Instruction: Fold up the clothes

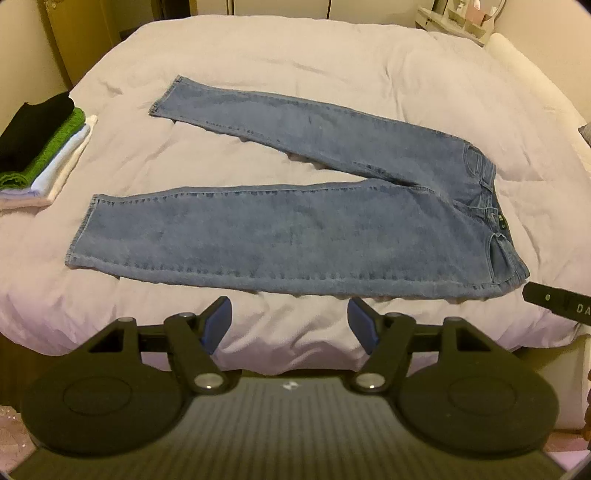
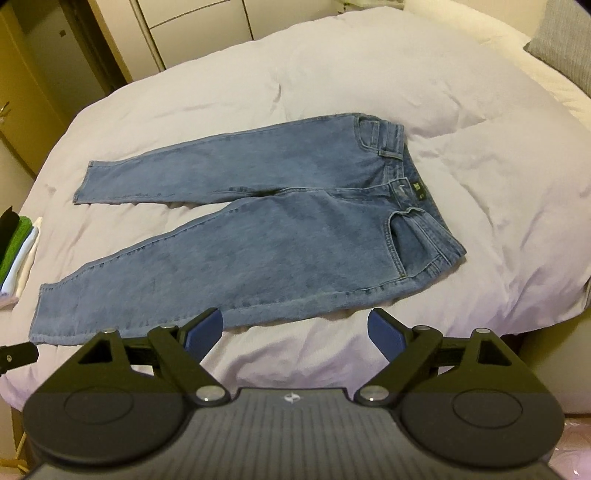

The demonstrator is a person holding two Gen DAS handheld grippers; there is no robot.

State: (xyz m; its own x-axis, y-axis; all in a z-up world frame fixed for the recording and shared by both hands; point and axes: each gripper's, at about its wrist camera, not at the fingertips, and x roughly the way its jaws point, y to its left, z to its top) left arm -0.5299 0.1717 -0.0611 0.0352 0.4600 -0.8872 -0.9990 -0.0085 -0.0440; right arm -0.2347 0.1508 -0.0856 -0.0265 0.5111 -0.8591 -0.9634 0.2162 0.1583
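A pair of blue jeans (image 1: 295, 229) lies flat on the bed, legs spread apart and pointing left, waistband to the right. The jeans also show in the right wrist view (image 2: 280, 240). My left gripper (image 1: 290, 314) is open and empty, just short of the near leg's lower edge. My right gripper (image 2: 295, 325) is open and empty, near the hip side of the near leg. The right gripper's black tip shows at the right edge of the left wrist view (image 1: 554, 302).
A stack of folded clothes (image 1: 40, 147), black, green, light blue and white, sits at the bed's left side, also in the right wrist view (image 2: 18, 254). The bed (image 1: 332, 66) has a pale lilac duvet. Wardrobe doors (image 2: 192, 26) stand behind. A grey pillow (image 2: 565, 48) lies far right.
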